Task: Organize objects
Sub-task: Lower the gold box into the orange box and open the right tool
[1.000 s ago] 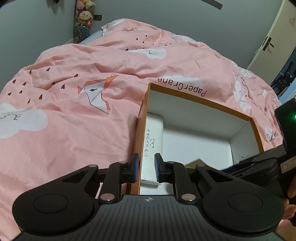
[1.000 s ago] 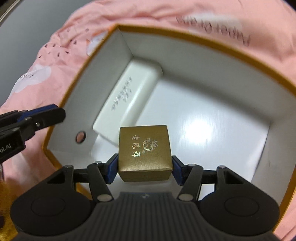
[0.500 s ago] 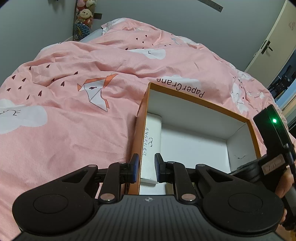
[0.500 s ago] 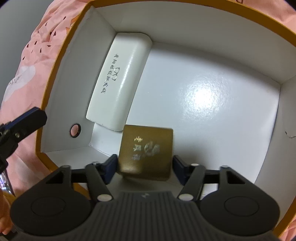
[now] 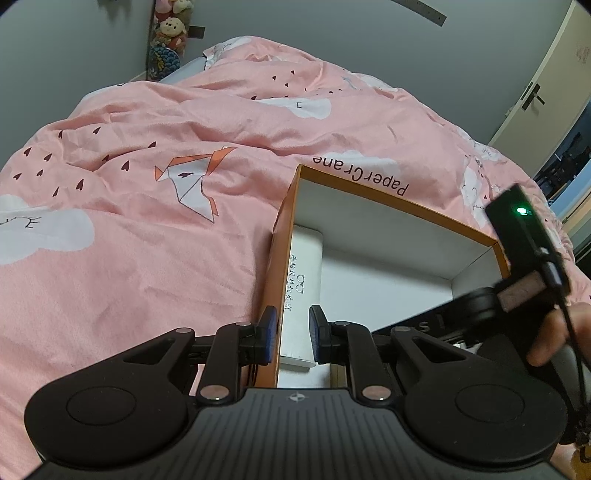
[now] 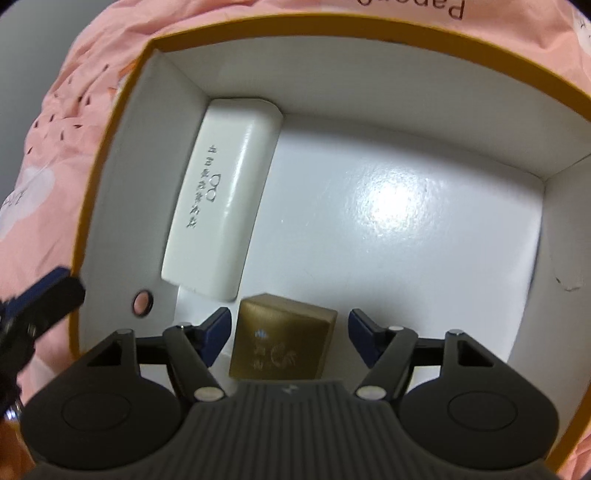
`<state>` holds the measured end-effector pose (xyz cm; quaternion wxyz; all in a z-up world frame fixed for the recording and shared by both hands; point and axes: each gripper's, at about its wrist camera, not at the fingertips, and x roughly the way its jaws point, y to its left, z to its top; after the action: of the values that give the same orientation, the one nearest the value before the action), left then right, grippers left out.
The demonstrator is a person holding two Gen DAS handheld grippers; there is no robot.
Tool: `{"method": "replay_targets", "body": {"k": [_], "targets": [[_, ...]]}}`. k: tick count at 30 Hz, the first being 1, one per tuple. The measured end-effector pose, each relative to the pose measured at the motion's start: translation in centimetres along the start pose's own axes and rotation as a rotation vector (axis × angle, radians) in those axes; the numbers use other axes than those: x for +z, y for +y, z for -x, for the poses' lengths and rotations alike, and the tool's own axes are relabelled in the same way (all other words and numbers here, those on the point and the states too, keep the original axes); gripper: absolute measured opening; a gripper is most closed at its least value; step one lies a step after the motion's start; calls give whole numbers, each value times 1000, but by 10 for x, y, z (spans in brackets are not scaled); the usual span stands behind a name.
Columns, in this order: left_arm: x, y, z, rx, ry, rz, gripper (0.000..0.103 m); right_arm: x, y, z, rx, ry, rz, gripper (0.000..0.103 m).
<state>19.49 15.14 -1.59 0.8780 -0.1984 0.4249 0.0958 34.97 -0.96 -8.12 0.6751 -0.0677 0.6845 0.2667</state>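
Observation:
An open orange box with white inside (image 6: 122, 122) lies on the pink bed cover (image 5: 129, 236). A white glasses case (image 6: 221, 206) lies along its left wall. A small gold box (image 6: 284, 343) sits on the box floor near the front wall. My right gripper (image 6: 290, 332) is open around it, with gaps on both sides. My left gripper (image 5: 292, 334) straddles the orange box's left wall (image 5: 275, 273), jaws a little apart, holding nothing that I can see. The glasses case also shows in the left wrist view (image 5: 301, 280).
The right gripper's body (image 5: 524, 251) with a green light hangs over the box's right side in the left wrist view. A door (image 5: 546, 74) and grey walls lie beyond the bed. Soft toys (image 5: 170, 26) hang at the far wall.
My right gripper lowered the gold box into the orange box and opened its jaws, leaving it on the floor. The left gripper stayed in place.

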Motion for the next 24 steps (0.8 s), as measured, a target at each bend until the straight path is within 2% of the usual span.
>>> {"method": "replay_targets", "body": {"k": [4, 7, 12, 16, 17, 18, 24], "targets": [[-1, 0, 0, 2, 3, 3, 20, 6, 2, -13, 5, 35, -32, 65], [-2, 0, -1, 1, 5, 3, 20, 3, 1, -5, 15, 9, -34, 64], [-2, 0, -1, 1, 6, 3, 20, -21, 8, 24, 71, -65, 44, 64], [-3, 0, -1, 5, 6, 4, 21, -40, 15, 24, 119, -28, 128, 63], [-3, 0, -1, 5, 10, 6, 23, -43, 17, 21, 138, -31, 138, 40], [-3, 0, -1, 3, 10, 7, 23, -43, 18, 19, 147, -22, 140, 37], [-4, 1, -1, -3, 9, 14, 23, -31, 21, 16, 201, -24, 135, 38]]}}
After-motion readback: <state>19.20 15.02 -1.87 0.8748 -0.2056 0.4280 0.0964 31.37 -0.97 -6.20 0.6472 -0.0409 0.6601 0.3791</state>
